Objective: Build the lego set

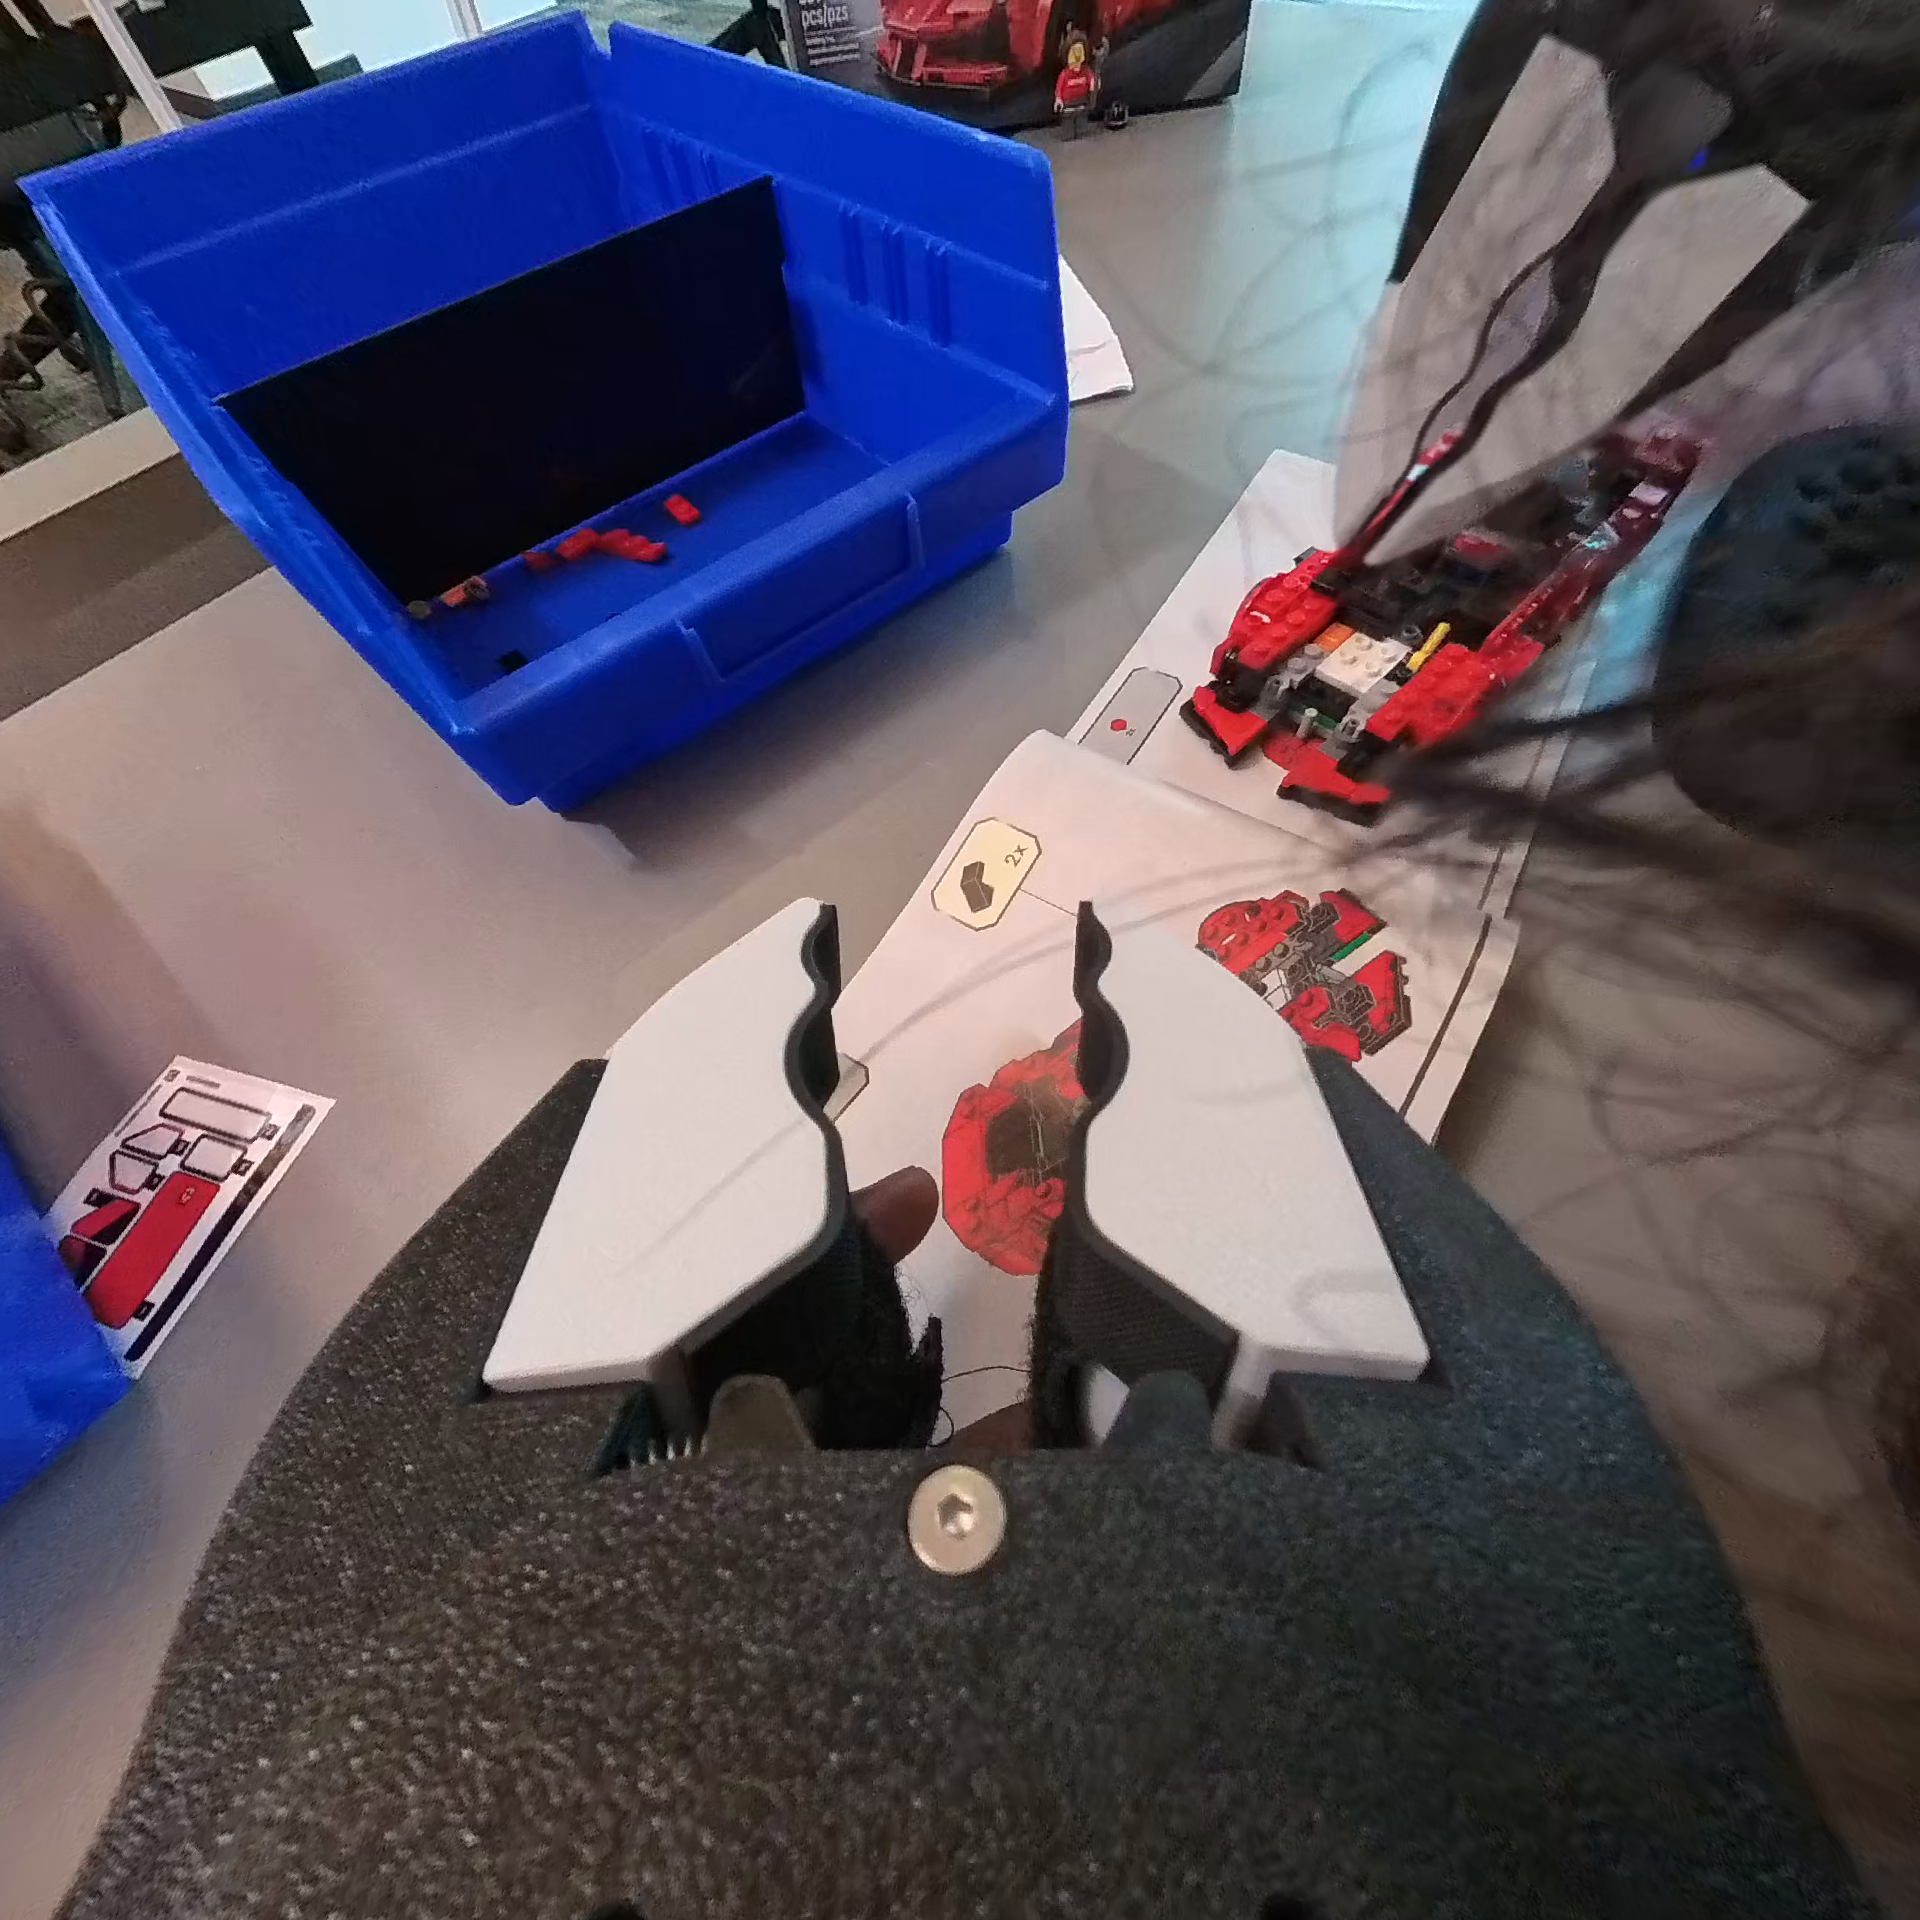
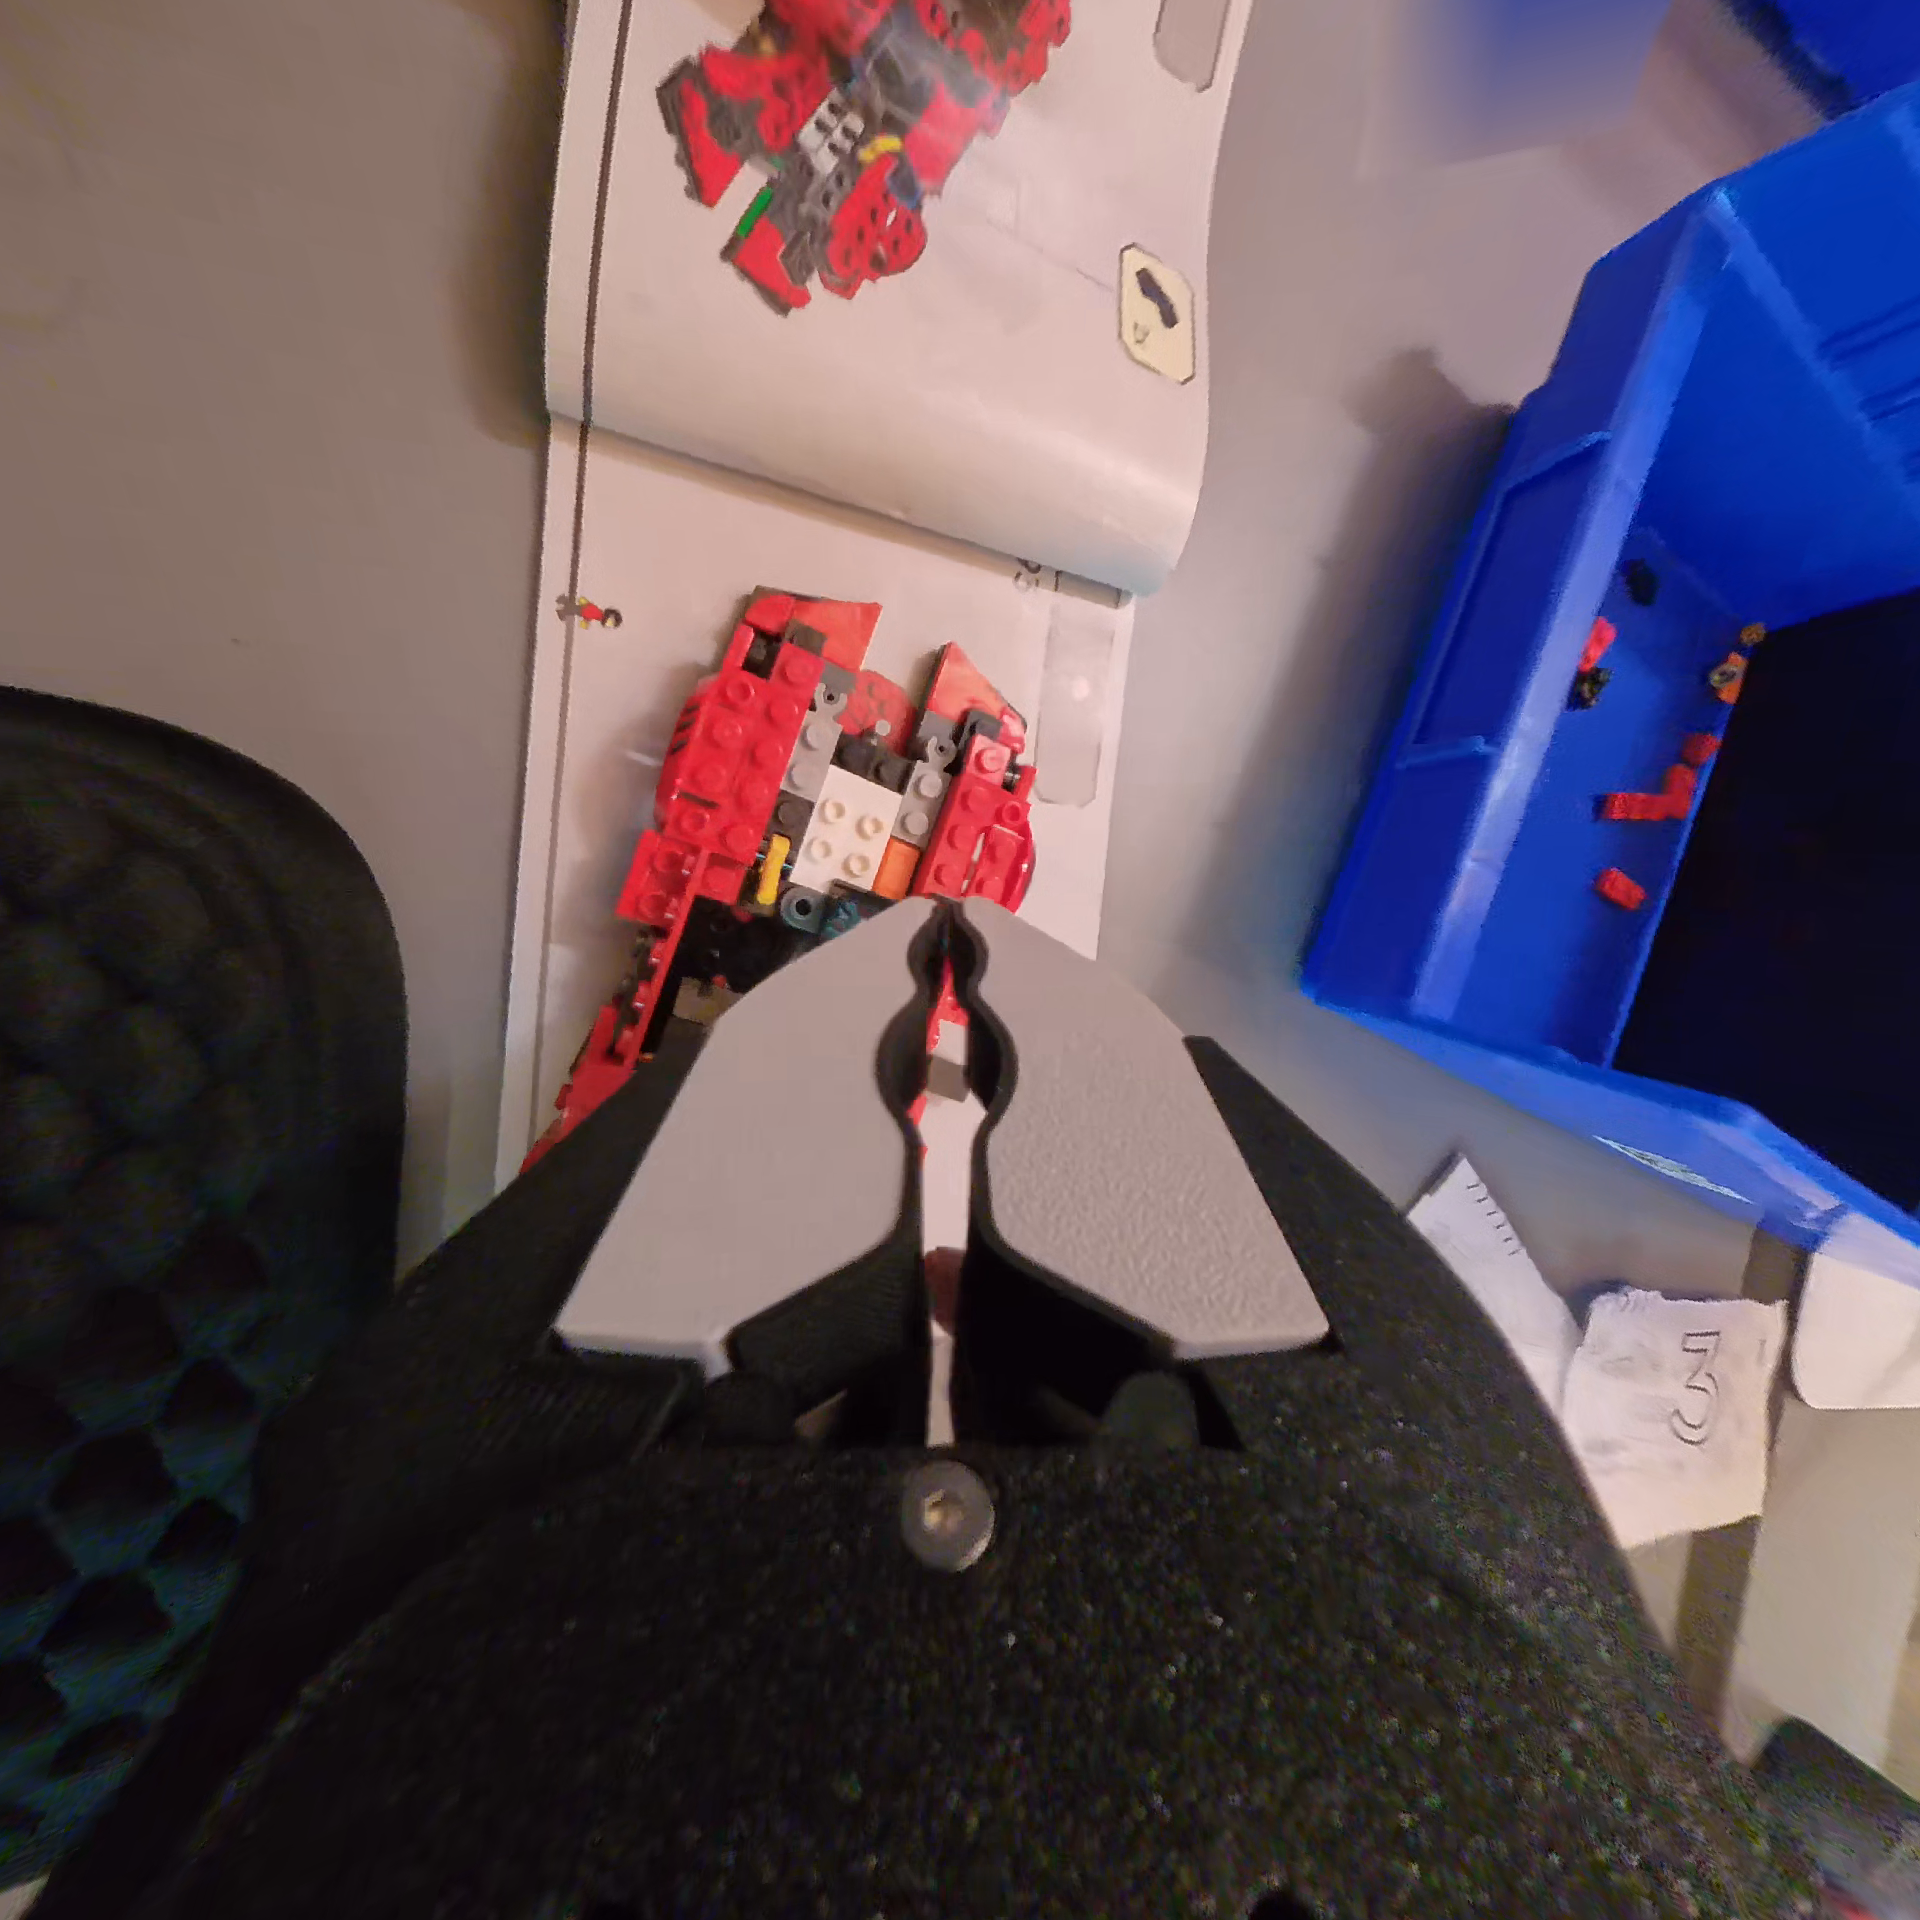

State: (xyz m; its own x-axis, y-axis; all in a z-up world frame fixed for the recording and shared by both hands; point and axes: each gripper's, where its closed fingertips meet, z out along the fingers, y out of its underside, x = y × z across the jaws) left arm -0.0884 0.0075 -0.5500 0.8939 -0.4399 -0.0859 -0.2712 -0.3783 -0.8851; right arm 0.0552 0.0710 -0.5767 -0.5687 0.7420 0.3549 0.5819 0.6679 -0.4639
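On the left, a sticker sheet [image 1: 187, 1195] lies on the grey surface [image 1: 364, 831]. Behind it a blue bin [image 1: 935, 520] holds a few loose red pieces [image 1: 613, 542]. The left claw [image 1: 956, 914] hovers empty, jaws apart, over the open instruction booklet [image 1: 1143, 862]. Further right, the half-built red car [image 2: 831, 790] sits on the booklet. The right claw [image 2: 943, 914], jaws together, presses at its rear; whether it holds a small piece is unclear. Likely seating a part; next needs a firm, aligned push.

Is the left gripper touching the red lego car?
Apart. The left wrist view shows the open left gripper over the instruction booklet, well short of the red lego car.
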